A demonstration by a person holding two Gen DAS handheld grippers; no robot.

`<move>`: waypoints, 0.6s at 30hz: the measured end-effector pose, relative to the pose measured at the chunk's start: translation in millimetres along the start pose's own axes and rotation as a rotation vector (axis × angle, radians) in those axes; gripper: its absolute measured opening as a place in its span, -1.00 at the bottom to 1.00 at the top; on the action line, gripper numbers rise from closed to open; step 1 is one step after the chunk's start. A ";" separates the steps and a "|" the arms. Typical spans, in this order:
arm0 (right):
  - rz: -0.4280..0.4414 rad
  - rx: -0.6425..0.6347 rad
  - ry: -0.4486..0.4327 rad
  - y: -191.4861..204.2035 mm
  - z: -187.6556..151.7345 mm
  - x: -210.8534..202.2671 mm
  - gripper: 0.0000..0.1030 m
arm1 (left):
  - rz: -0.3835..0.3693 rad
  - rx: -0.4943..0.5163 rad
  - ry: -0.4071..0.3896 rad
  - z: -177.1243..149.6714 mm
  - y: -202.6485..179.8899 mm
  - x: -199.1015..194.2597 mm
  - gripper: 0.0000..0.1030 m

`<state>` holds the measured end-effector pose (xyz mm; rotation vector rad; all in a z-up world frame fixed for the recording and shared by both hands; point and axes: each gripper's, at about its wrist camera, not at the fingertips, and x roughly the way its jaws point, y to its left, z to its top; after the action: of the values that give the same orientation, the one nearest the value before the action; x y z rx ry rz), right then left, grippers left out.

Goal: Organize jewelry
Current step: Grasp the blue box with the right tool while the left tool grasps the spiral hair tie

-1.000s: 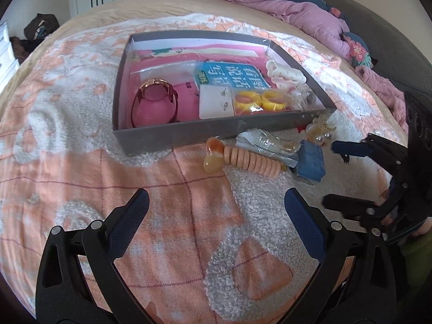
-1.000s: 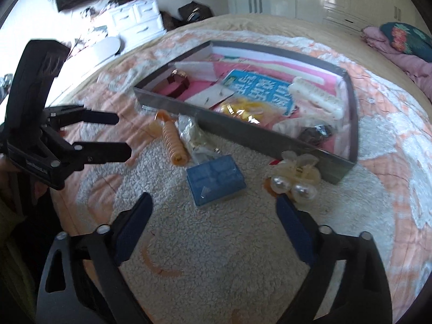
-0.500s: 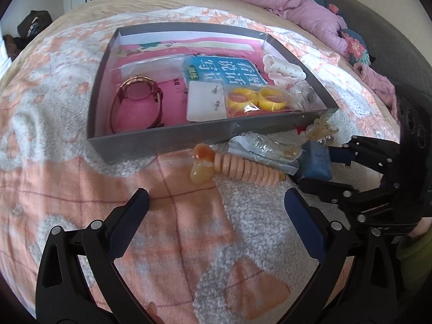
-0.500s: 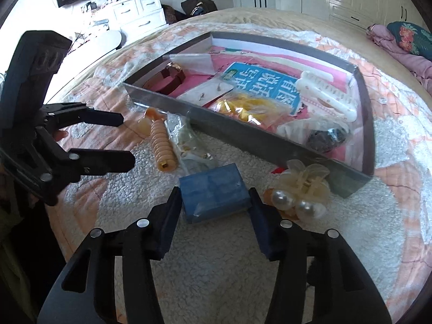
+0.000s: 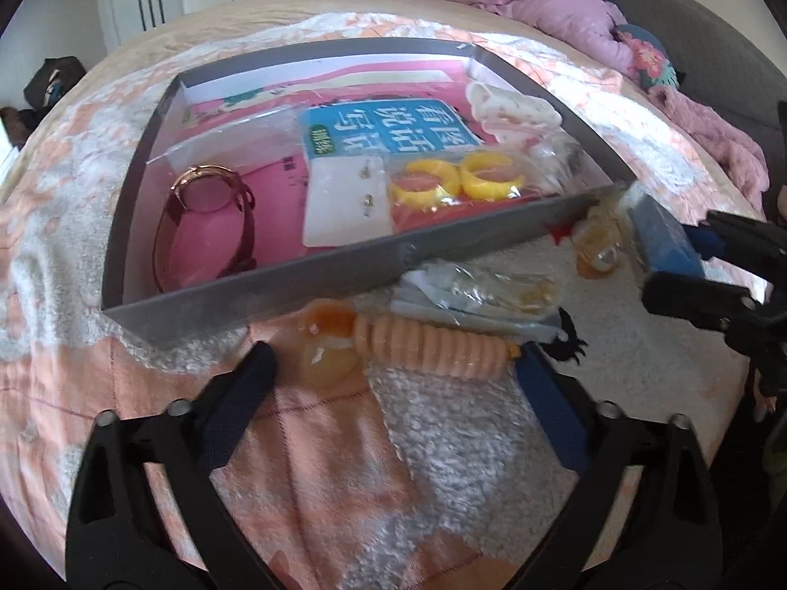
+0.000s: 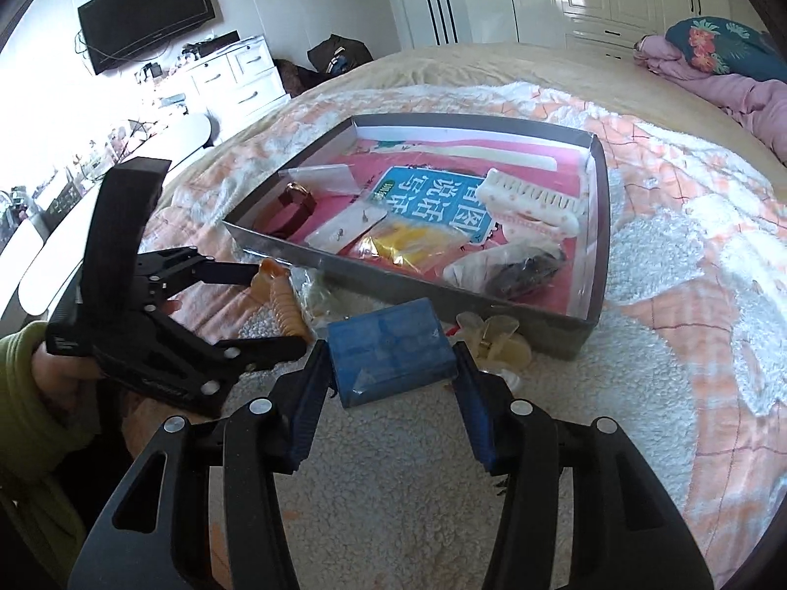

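A grey tray (image 5: 344, 265) (image 6: 393, 278) on the bed holds a watch (image 5: 206, 216), yellow rings (image 5: 462, 179), an earring card (image 5: 342, 206), a blue booklet (image 5: 388, 130) and a white hair clip (image 6: 531, 201). My right gripper (image 6: 391, 383) is shut on a blue box (image 6: 391, 351) (image 5: 664, 241), lifted just in front of the tray's near wall. My left gripper (image 5: 393, 388) is open, its fingers straddling an orange ribbed hair clip (image 5: 418, 346) (image 6: 283, 300) on the blanket. A clear bag of jewelry (image 5: 487, 292) lies behind that clip.
A pearl-trimmed cream clip (image 6: 497, 344) (image 5: 597, 246) lies by the tray's corner. The peach-and-white blanket (image 5: 344, 467) covers the bed. Pink bedding (image 5: 565, 14) is piled at the far side. A dresser (image 6: 231, 78) and wall TV (image 6: 147, 14) stand beyond the bed.
My right gripper closed on the blue box and raised it off the blanket. My left gripper moved forward until its open fingers flank the orange clip.
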<state>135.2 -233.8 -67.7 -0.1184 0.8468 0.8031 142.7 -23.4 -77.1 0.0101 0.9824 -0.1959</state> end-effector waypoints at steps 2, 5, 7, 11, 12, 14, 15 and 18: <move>0.002 -0.001 -0.008 1.9 0.6 -1.5 -0.06 | -0.003 -0.002 -0.014 1.7 1.4 -2.8 0.28; 0.004 0.004 -0.020 2.5 1.8 -4.8 -0.06 | -0.024 -0.013 -0.018 2.0 3.5 -6.9 0.26; 0.006 0.005 -0.027 3.3 2.3 -7.4 -0.06 | -0.037 -0.021 -0.030 1.8 5.0 -14.4 0.26; 0.016 -0.001 -0.044 8.2 5.3 -13.5 -0.06 | -0.030 -0.043 -0.090 2.3 12.0 -43.1 0.26; 0.019 -0.004 -0.047 10.0 6.2 -14.7 -0.06 | -0.023 -0.051 -0.106 1.8 15.0 -51.3 0.26; 0.025 -0.009 -0.053 14.2 8.5 -16.8 -0.06 | -0.021 -0.068 -0.131 0.9 21.9 -64.2 0.26; 0.032 -0.014 -0.056 16.2 9.6 -17.8 -0.06 | -0.016 -0.081 -0.143 0.5 25.9 -70.5 0.26; 0.039 -0.015 -0.069 20.9 15.9 -19.9 -0.06 | 0.007 -0.126 -0.188 3.0 42.9 -89.6 0.26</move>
<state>123.2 -224.4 -38.6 -0.0878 0.7801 0.8456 104.2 32.8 -4.8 -0.1185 0.8058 -0.1261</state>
